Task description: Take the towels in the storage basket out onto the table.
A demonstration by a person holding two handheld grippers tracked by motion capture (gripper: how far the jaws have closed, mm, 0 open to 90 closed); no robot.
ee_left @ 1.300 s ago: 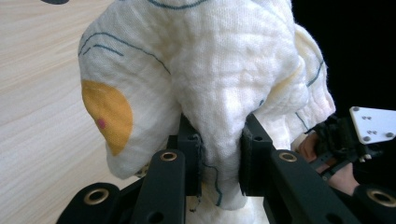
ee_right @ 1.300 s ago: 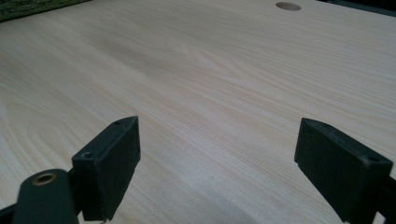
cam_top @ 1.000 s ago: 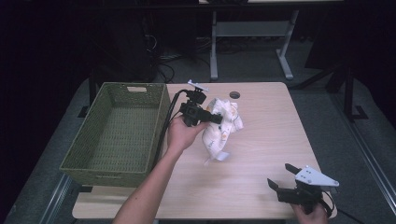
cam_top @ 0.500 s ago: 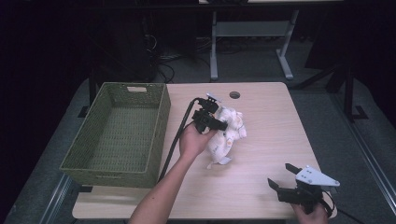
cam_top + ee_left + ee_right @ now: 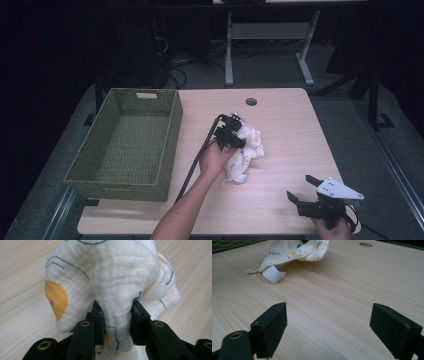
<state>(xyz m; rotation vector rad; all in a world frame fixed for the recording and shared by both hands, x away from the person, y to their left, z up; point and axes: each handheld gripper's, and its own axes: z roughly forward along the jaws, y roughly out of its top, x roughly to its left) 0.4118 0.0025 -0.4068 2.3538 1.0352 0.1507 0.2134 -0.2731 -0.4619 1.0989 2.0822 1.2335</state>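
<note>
Lowered toward the tabletop since a second ago: left gripper (image 5: 235, 137), with white cloth (image 5: 246, 150) bunched down onto the wood.

Jaws just eased apart, a fold of cloth between them, pads apparently touching it. Lying mid-table, right of green basket (image 5: 125, 145). Right gripper (image 5: 306, 192) parked at near edge, spread wide, holding nothing.

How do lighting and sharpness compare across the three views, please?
High view: dark surroundings, the lit table soft, the white cloth nearly washed out. Left gripper view: cloth weave crisp, bright and evenly lit. Right gripper view: wood grain clear, near fingers slightly soft, the cloth's label casting a small shadow.
</note>
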